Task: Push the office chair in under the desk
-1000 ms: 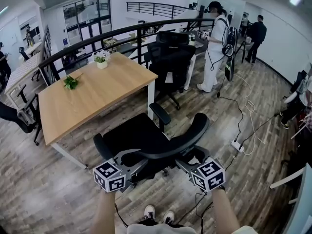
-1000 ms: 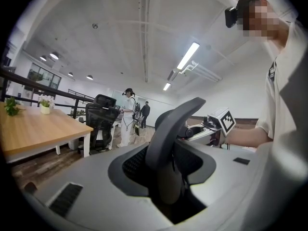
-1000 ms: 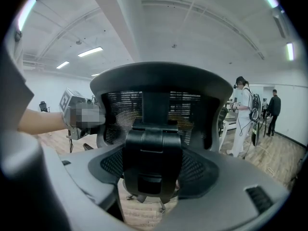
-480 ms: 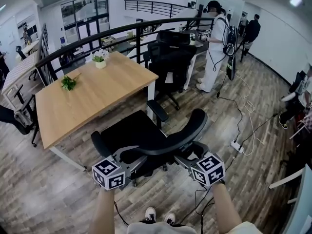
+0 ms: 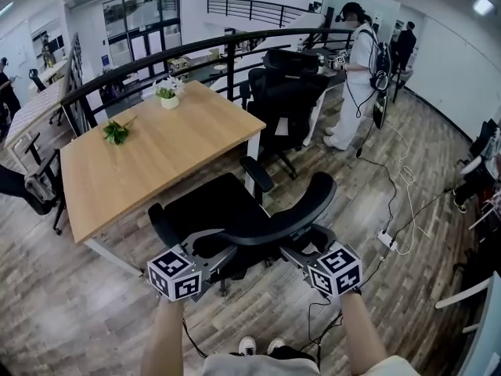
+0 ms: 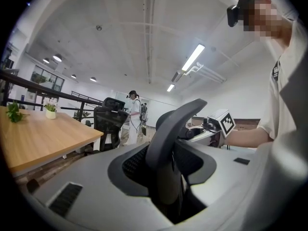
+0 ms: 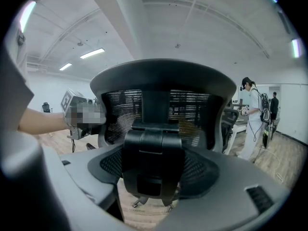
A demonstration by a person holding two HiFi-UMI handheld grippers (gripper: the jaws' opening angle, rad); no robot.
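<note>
1. My left gripper sits at the left end of the black mesh-backed office chair's curved backrest. Its fingers are spread apart, with the backrest's rim standing edge-on in the gap.
2. My right gripper is at the rear right of the same backrest. Its fingers are also wide, with the black support bracket on the chair's back between them.
3. The chair faces the light wooden desk with white legs. Its seat is at the desk's near edge, still mostly out from under the top, and its right armrest is close to the desk's corner leg.
4. On the desk's far side stand a small green plant and a white potted plant.
5. A second black chair stands beyond the desk, and a person in white beside it.
</note>
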